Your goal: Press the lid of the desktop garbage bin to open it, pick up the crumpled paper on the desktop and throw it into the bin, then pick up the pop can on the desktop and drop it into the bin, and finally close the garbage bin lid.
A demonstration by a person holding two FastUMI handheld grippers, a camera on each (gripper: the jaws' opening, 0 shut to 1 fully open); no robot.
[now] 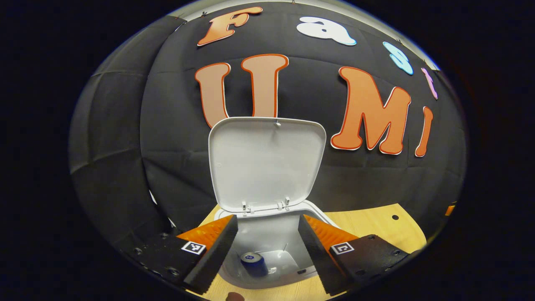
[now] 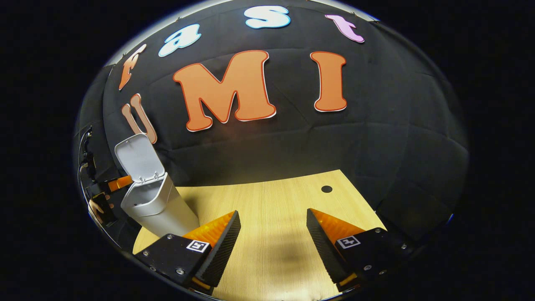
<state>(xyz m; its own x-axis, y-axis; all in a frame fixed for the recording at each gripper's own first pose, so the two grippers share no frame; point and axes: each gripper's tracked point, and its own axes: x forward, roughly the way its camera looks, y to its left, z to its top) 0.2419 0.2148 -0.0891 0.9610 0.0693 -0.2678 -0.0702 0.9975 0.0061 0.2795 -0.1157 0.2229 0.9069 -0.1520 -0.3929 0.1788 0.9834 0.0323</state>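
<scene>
A white garbage bin stands right under my left gripper, its lid raised upright against the booth wall. Down inside the bin lies a blue pop can, seen between the spread fingers. The left gripper is open and holds nothing. In the right gripper view the same bin stands at the far left of the wooden table, lid up, with the left gripper and a hand beside it. My right gripper hovers open over bare wood, well right of the bin.
A small dark hole marks the tabletop near its back right edge. The black cloth wall closes in directly behind the bin and table. A small brown thing peeks in at the bottom edge of the left gripper view.
</scene>
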